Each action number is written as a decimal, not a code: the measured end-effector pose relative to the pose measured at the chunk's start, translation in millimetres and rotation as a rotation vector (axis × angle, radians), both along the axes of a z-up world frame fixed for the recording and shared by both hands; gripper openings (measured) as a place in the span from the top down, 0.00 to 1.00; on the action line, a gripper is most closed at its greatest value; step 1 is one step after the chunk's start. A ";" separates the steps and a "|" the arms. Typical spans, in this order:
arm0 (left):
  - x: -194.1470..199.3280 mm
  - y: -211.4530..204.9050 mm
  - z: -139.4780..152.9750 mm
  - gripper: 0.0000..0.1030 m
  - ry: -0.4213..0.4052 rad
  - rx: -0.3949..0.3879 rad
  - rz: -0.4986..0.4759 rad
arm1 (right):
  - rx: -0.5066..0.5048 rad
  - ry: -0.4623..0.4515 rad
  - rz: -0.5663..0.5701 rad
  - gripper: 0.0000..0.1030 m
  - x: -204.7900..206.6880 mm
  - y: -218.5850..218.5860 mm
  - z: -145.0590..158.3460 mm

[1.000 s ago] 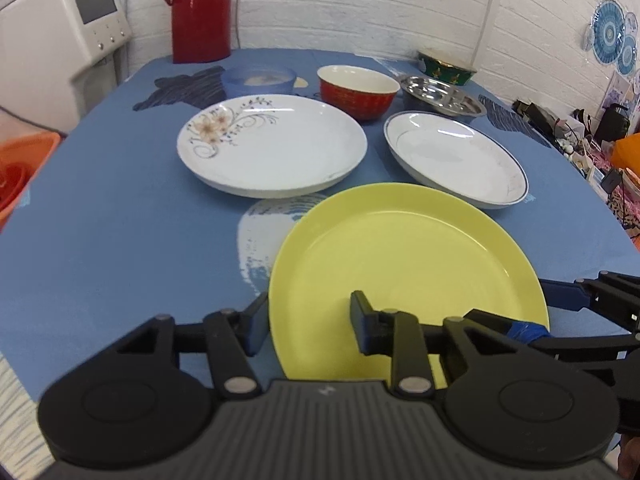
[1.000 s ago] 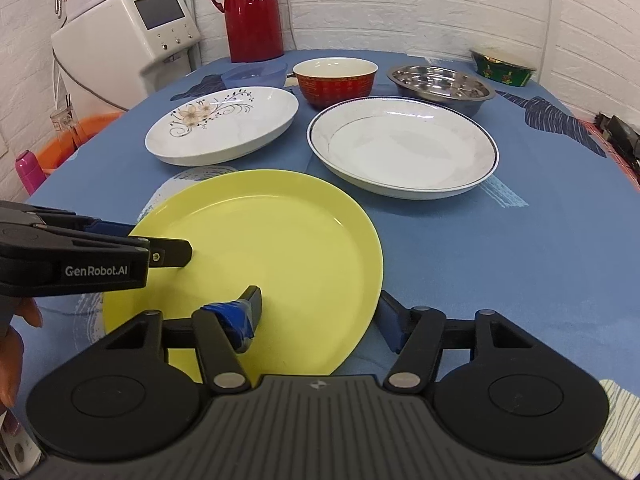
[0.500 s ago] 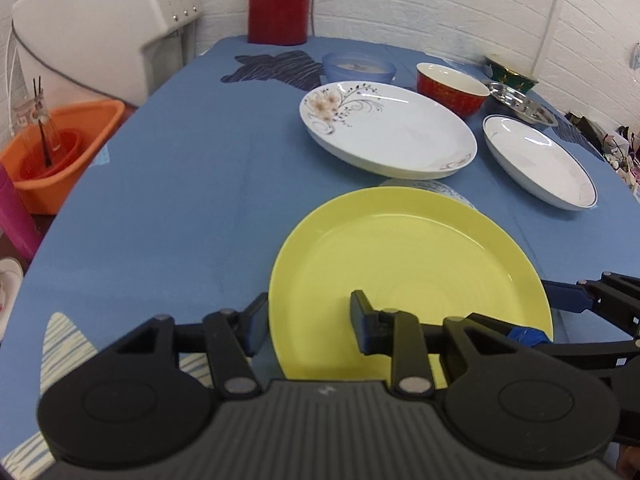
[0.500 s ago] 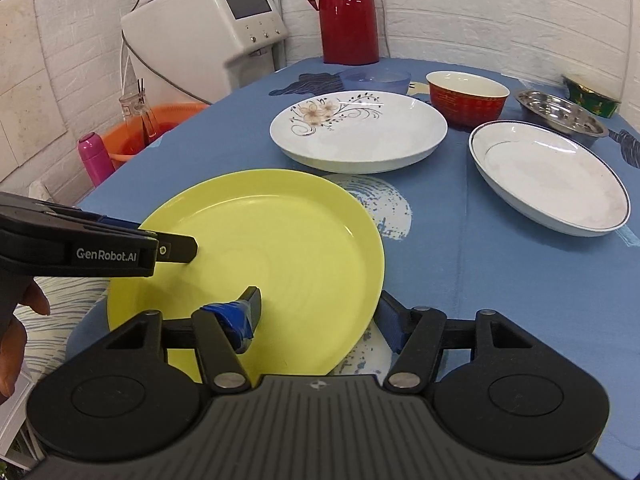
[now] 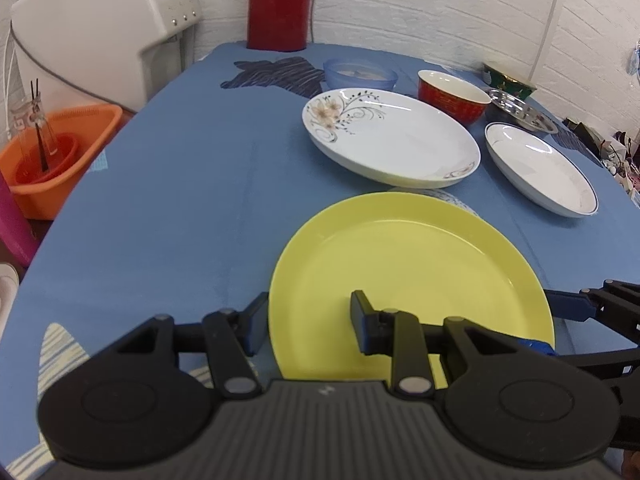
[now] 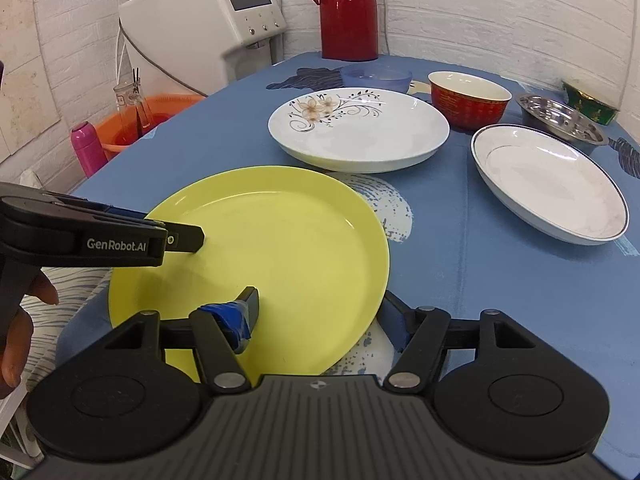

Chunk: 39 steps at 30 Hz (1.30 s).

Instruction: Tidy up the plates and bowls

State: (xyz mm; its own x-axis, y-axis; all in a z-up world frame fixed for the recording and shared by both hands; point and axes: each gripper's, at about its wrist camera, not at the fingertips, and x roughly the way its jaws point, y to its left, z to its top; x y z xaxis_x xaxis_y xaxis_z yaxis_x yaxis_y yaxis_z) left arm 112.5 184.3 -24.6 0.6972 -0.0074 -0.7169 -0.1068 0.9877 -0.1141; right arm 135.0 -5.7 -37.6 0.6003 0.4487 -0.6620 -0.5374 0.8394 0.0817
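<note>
A yellow plate [image 5: 408, 276] is held up over the blue table by both grippers; it also shows in the right wrist view [image 6: 272, 256]. My left gripper [image 5: 308, 320] is shut on its left rim, one finger over and one under. My right gripper [image 6: 320, 312] is shut on its right rim in the same way. A white floral plate [image 5: 392, 136], a white blue-rimmed plate [image 5: 540, 168], a red bowl [image 5: 454, 96], a blue bowl [image 5: 360, 74], a steel dish [image 5: 524, 110] and a green bowl [image 5: 508, 80] stand on the table further back.
A red thermos [image 5: 278, 4] stands at the table's far edge. A white appliance [image 5: 104, 28] stands off the table on the left. An orange basin [image 5: 52, 152] and a pink bottle [image 6: 86, 148] sit beside the left edge.
Both grippers have carried the yellow plate to the left along the table. The other dishes now lie further right in both views, and the basin and appliance have come into view.
</note>
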 end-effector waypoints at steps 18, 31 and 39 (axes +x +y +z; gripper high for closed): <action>4.9 36.8 32.2 0.26 -0.100 -0.074 0.081 | 0.058 -0.022 -0.057 0.50 11.6 -27.0 23.2; 78.3 50.5 53.1 0.24 -0.140 -0.096 0.094 | 0.059 -0.063 -0.062 0.48 87.7 -12.3 52.3; 132.6 60.5 39.7 0.23 -0.074 -0.098 0.090 | 0.018 -0.055 -0.059 0.47 152.5 11.8 55.0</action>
